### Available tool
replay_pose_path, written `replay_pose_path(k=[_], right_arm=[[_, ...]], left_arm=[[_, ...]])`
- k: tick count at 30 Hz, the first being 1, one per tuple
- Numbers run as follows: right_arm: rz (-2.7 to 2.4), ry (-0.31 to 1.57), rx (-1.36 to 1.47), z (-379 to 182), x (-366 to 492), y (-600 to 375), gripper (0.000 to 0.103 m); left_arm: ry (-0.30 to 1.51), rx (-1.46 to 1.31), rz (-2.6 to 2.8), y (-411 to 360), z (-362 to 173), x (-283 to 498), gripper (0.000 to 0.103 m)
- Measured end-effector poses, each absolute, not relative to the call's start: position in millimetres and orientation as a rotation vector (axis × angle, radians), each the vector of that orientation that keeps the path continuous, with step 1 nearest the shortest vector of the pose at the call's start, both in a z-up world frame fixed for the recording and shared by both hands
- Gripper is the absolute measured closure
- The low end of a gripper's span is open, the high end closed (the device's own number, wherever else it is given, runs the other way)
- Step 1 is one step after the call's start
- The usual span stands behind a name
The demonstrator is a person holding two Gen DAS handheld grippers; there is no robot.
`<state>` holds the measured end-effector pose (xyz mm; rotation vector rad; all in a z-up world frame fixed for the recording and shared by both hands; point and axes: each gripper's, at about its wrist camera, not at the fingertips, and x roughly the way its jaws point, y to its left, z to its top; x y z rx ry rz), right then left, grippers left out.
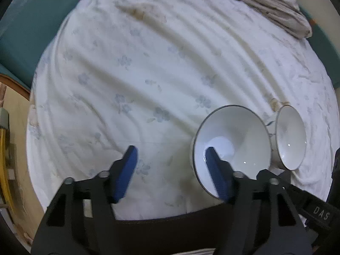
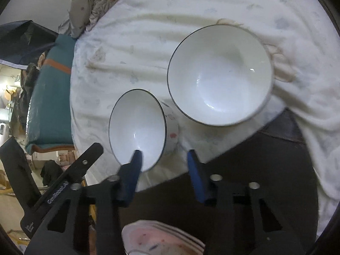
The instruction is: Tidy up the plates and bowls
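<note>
Two white bowls with thin dark rims sit on a white flowered cloth. In the left wrist view the larger bowl (image 1: pixel 235 140) is at lower right, the smaller bowl (image 1: pixel 291 138) just right of it. My left gripper (image 1: pixel 171 152) is open; its right finger (image 1: pixel 216 170) reaches over the larger bowl's near rim, its left finger over bare cloth. In the right wrist view the smaller bowl (image 2: pixel 138 125) is near, the larger bowl (image 2: pixel 221 74) farther right. My right gripper (image 2: pixel 164 155) is open; its left finger (image 2: pixel 132 170) is inside the smaller bowl's rim, the right finger outside.
A stack of plates (image 2: pixel 161 240) with coloured specks lies below my right gripper. A patterned pillow (image 1: pixel 265 2) lies at the far edge of the cloth. A teal cushion (image 2: pixel 51 97) borders the cloth on the left. The other gripper's black body (image 2: pixel 63 182) is close at the left.
</note>
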<state>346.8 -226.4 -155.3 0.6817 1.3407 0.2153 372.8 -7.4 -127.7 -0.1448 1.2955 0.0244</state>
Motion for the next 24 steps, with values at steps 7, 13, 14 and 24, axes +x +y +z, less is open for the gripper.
replay_pose_path(k=[7, 13, 14, 24], right_arm=[[0.207, 1.361, 0.645, -172, 362, -213, 0.072], [0.168, 1.361, 0.586, -179, 365, -209, 0.082], [0.165, 1.356, 0.568, -179, 365, -208, 0.082], [0.177, 1.320, 0.512, -162, 354, -206, 0.088]], left_arm=[[1.361, -0.186, -0.045, -13, -150, 380, 0.062], [1.395, -0.232, -0.104, -17, -159, 381, 0.094], [1.394, -0.218, -0.103, -19, -158, 380, 0.094], [1.368, -0.176, -0.088, -17, -127, 358, 0.093]])
